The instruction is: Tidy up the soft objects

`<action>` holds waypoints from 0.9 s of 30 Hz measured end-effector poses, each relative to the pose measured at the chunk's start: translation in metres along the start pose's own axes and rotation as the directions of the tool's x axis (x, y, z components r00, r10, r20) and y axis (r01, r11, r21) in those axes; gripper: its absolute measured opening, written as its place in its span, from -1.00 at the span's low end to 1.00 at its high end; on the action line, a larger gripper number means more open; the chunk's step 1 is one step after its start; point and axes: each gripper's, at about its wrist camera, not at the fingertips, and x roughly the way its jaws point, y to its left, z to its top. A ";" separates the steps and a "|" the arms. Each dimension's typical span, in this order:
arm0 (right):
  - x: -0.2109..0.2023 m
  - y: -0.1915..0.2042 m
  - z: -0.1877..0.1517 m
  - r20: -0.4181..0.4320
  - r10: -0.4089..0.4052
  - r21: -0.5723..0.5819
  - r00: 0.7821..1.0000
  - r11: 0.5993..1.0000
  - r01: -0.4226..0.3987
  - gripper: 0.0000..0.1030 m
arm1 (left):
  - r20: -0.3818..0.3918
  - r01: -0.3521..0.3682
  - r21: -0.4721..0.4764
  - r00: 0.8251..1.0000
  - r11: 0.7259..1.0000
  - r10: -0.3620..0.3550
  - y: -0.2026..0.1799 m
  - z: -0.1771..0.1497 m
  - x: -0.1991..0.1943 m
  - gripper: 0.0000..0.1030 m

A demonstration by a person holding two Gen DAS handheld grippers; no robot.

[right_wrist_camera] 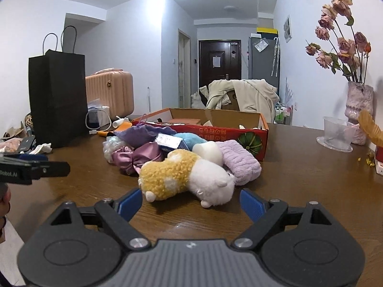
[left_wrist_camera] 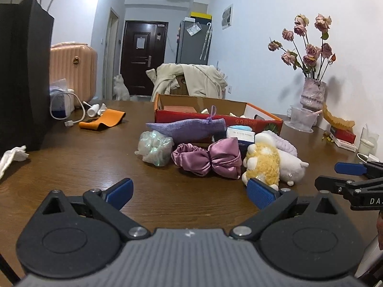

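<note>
Jaws wide apart on both grippers, gripping nothing.
Right gripper (right_wrist_camera: 191,203) faces the plush (right_wrist_camera: 184,174) at centre frame; left gripper (left_wrist_camera: 190,191) sits before the scrunchie (left_wrist_camera: 208,159) on the bench (left_wrist_camera: 83,167).

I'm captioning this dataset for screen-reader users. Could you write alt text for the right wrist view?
An open right gripper points at a yellow-and-white plush toy lying on a wooden table, nothing held. Behind it lie a purple satin scrunchie, a lilac fuzzy cloth and an open red cardboard box.

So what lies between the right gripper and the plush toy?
Only bare table: the right wrist view shows the open right gripper just short of the plush toy.
</note>
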 end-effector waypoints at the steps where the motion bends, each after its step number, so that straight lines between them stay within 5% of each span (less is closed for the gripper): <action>1: 0.003 -0.001 0.002 0.000 -0.002 0.006 1.000 1.000 0.002 0.69 | -0.003 0.006 -0.001 1.000 1.000 -0.006 0.000 0.001 0.004 1.00; 7: 0.022 -0.010 0.022 0.010 0.036 0.052 0.999 0.998 -0.036 0.56 | -0.011 0.071 -0.007 0.997 0.997 -0.071 -0.005 0.020 0.040 1.00; 10: 0.039 -0.013 0.035 0.005 0.079 0.080 0.997 0.994 -0.079 0.31 | -0.026 0.098 0.010 0.995 0.995 -0.098 -0.007 0.032 0.065 0.99; 15: 0.078 -0.005 0.053 -0.031 0.181 0.098 0.983 0.979 -0.177 -0.01 | -0.100 0.102 -0.039 0.989 0.994 -0.105 0.010 0.045 0.105 0.40; 18: 0.100 0.009 0.062 -0.056 0.226 0.063 0.973 0.973 -0.222 -0.10 | -0.156 0.111 -0.095 0.980 0.989 -0.125 0.026 0.043 0.124 0.22; 23: 0.143 0.038 0.069 -0.170 0.198 -0.013 0.965 0.979 -0.203 -0.27 | -0.176 0.197 -0.198 0.957 0.960 -0.232 0.046 0.037 0.141 -0.21; 27: 0.158 0.047 0.064 -0.208 0.177 -0.028 0.962 0.982 -0.187 -0.28 | -0.147 0.215 -0.213 0.957 0.953 -0.249 0.050 0.033 0.143 -0.37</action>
